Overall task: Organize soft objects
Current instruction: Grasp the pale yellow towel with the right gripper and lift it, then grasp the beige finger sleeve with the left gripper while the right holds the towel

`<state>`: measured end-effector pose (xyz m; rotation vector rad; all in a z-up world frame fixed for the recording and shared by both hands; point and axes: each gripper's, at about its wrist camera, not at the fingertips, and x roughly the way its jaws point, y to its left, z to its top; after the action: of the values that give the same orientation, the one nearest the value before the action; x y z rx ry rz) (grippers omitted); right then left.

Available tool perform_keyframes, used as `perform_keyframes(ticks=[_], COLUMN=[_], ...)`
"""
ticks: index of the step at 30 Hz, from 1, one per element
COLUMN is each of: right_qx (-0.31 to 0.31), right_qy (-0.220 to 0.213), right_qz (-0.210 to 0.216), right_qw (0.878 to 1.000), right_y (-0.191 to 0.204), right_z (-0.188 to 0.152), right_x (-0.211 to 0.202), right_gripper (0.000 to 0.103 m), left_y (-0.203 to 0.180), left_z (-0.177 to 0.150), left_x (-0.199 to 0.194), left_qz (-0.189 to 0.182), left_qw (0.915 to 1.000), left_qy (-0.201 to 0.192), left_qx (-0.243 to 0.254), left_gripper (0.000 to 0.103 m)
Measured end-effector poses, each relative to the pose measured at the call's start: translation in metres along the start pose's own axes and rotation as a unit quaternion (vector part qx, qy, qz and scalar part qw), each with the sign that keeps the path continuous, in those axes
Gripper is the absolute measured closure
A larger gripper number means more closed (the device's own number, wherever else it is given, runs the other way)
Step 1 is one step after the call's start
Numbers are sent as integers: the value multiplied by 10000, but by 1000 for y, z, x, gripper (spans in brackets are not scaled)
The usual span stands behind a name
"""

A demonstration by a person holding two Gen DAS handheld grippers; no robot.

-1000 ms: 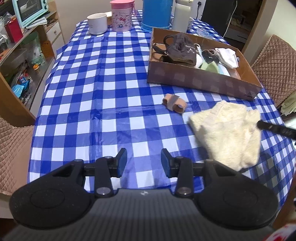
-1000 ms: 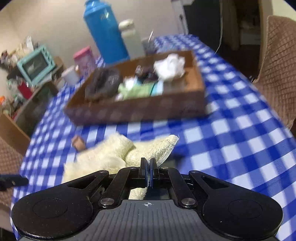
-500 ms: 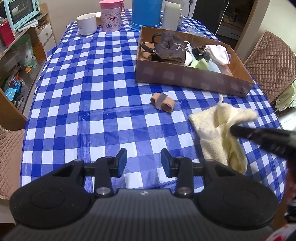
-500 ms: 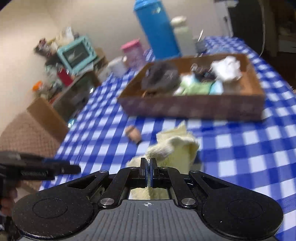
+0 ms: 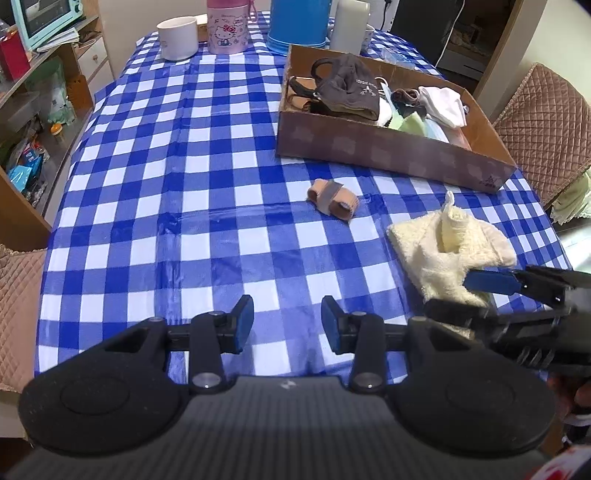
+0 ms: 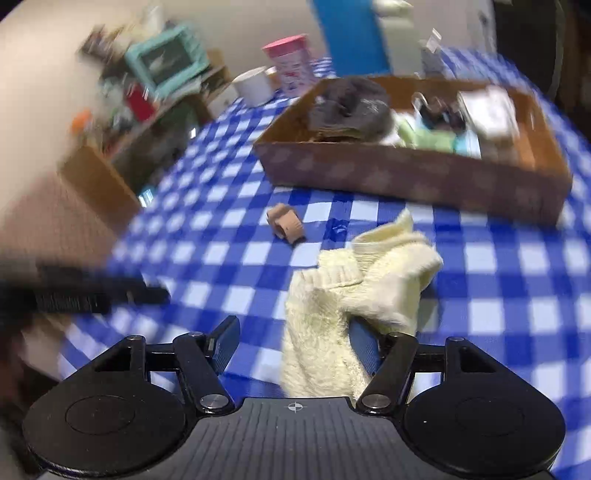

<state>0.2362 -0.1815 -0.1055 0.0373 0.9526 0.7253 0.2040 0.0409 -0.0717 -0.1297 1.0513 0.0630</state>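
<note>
A cream fluffy cloth (image 5: 448,254) lies bunched on the blue checked table, right of centre; it also shows in the right wrist view (image 6: 354,295). My right gripper (image 6: 295,341) is open, with the cloth draped between and over its right finger (image 6: 364,347); it also shows in the left wrist view (image 5: 469,295). A small tan rolled band (image 5: 332,201) lies mid-table, also in the right wrist view (image 6: 286,221). A brown cardboard box (image 5: 388,147) behind holds several soft items. My left gripper (image 5: 287,323) is open and empty over the near table.
A white mug (image 5: 177,38), a pink cup (image 5: 227,24), a blue jug (image 5: 299,22) and a white flask (image 5: 349,24) stand at the far edge. Quilted chairs (image 5: 546,118) stand at the right and left. Shelves (image 5: 33,92) are at the left.
My right gripper was shut on the cloth, lifted and folded it over, and now stands open with the cloth bunched on the table. The left gripper stayed open.
</note>
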Motion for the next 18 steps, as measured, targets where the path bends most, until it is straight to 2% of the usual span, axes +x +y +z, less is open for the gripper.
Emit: perform_keyframes(ticks=[4, 6, 11, 14, 15, 16, 18], right_qx=[-1056, -1312, -678, -17, 159, 272, 411], right_qy=[69, 90, 152, 167, 140, 107, 79], right_qz=[-729, -975, -1410, -1244, -1199, -1231, -1201], right_qw=[9917, 9865, 9876, 9921, 9926, 9920, 9919], right_y=[19, 21, -10, -36, -43, -48, -55], right_z=[-17, -24, -24, -19, -18, -17, -12], right_x=[10, 15, 20, 18, 14, 12, 7], right_gripper=[37, 37, 38, 38, 45, 59, 73], left_y=[-6, -9, -14, -16, -16, -17, -19], left_z=[4, 6, 11, 13, 14, 15, 17], left_x=[7, 11, 19, 24, 26, 27, 30], left_qz=[-72, -101, -169, -210, -226, -242, -287], left_qw=[9999, 9998, 9996, 9994, 9994, 9993, 9991], left_qy=[35, 55, 73, 89, 94, 96, 82], left_qx=[89, 135, 214, 250, 260, 269, 293], left_gripper=[66, 66, 66, 66, 66, 66, 66])
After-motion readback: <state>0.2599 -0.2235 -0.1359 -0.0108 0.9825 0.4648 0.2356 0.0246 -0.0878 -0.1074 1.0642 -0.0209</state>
